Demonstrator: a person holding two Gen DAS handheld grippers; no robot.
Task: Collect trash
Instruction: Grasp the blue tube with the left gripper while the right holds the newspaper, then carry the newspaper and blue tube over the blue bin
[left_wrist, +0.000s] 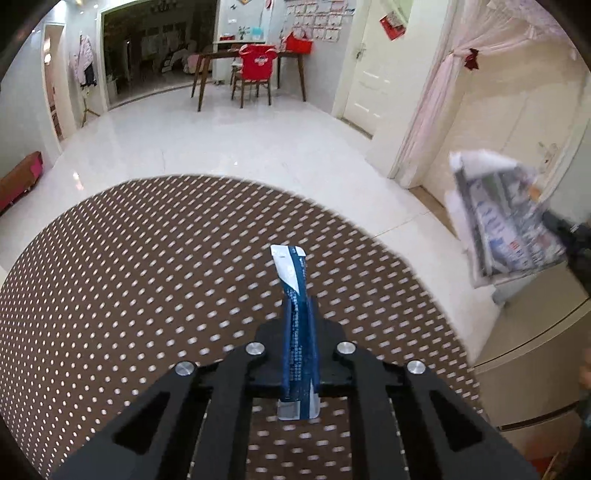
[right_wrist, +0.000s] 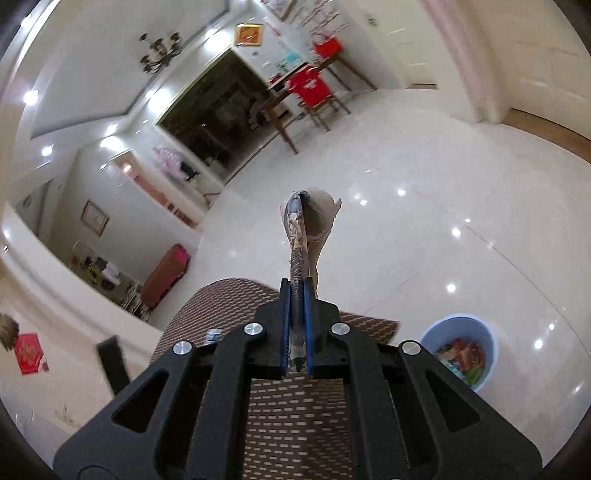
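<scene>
Over the polka-dot bench (left_wrist: 129, 295), my left tool (left_wrist: 299, 306) is clenching a light, limp blue sachet (left_wrist: 295, 295) mid-length; my right tool (right_wrist: 296, 291) is pinching flimsy crumpled newspaper (right_wrist: 308, 221) edgewise near the bin (right_wrist: 480, 332).

The left gripper (left_wrist: 300, 306) and right gripper (right_wrist: 296, 291) are showing matte black linkage arms with triangular cutouts. Four round silver screws are sitting across each linkage. Blue pads (right_wrist: 283, 325) are lining the inner finger faces.
</scene>
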